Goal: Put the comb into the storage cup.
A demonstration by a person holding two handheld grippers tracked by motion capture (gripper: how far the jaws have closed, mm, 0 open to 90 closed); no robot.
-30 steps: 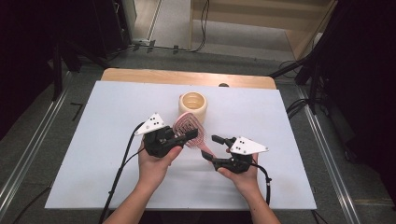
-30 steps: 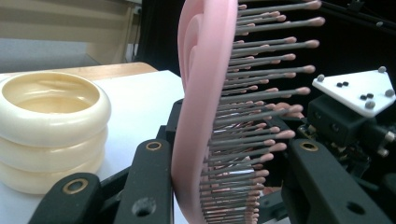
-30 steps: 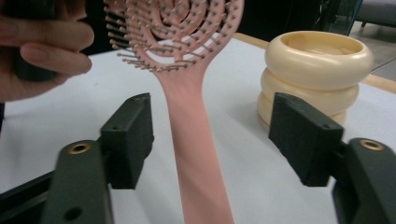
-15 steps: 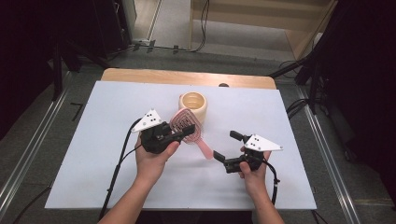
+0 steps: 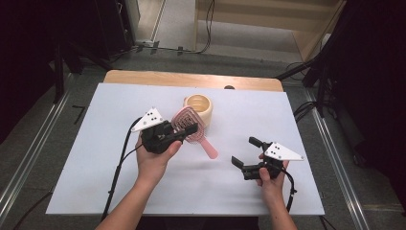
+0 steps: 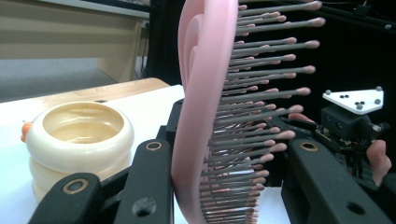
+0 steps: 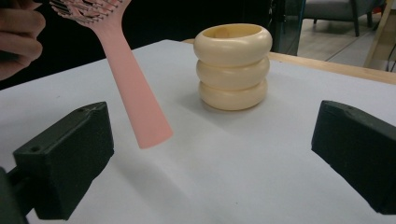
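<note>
At the left of the high view, the left gripper (image 5: 184,134) clamps the head of a pink hairbrush (image 5: 191,127), jaws closed on either side of it. The left gripper view shows the brush on edge between the black jaws, bristles pointing toward one of them. The brush is lifted off the white table (image 5: 86,158), its handle slanting down and toward the person's right, and its tip hangs just above the surface. Just behind the brush head stands a cream ringed holder (image 5: 199,106), upright and open at the top. Farther right, the right gripper (image 5: 245,155) rests low near the table with its jaws spread wide and nothing between them.

The step in hand looks like carrying the brush to the holder. The next move probably calls for tipping the handle downward, lining it up over the holder's mouth and lowering it in without knocking the holder over.
</note>
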